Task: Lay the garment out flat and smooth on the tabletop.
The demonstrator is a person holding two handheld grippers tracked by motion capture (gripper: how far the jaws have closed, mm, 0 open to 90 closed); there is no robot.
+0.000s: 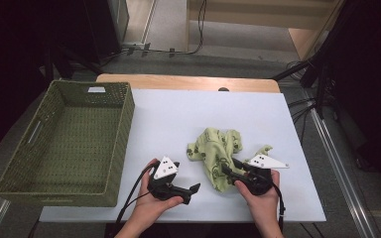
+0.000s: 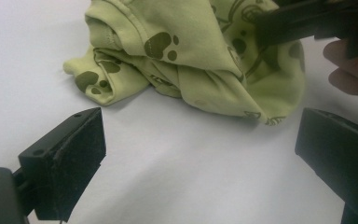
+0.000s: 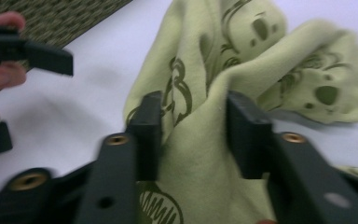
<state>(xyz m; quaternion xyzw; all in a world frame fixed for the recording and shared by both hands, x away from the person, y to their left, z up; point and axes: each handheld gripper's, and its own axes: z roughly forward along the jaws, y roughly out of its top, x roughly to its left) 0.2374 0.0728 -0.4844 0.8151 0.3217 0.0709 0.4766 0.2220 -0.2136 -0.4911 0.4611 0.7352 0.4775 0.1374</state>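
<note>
A crumpled light green cloth [image 1: 218, 148] printed with dark paw marks lies on the white table [image 1: 178, 119], right of centre. My right gripper [image 1: 229, 166] rests on its near right part. In the right gripper view my right gripper [image 3: 193, 126] has its jaws partway apart, and a raised fold of the cloth [image 3: 242, 60] sits loosely between the pads. My left gripper [image 1: 191, 192] is held just left of the cloth. In the left gripper view its jaws stand wide around bare table [image 2: 200, 140], short of the cloth [image 2: 191, 56].
A deep woven green basket [image 1: 124, 129] stands on the table's left side, its inside bare. A strip of wooden tabletop [image 1: 188, 82] runs along the far edge. Dark stand legs [image 1: 322, 74] and cables are on the floor at the far right.
</note>
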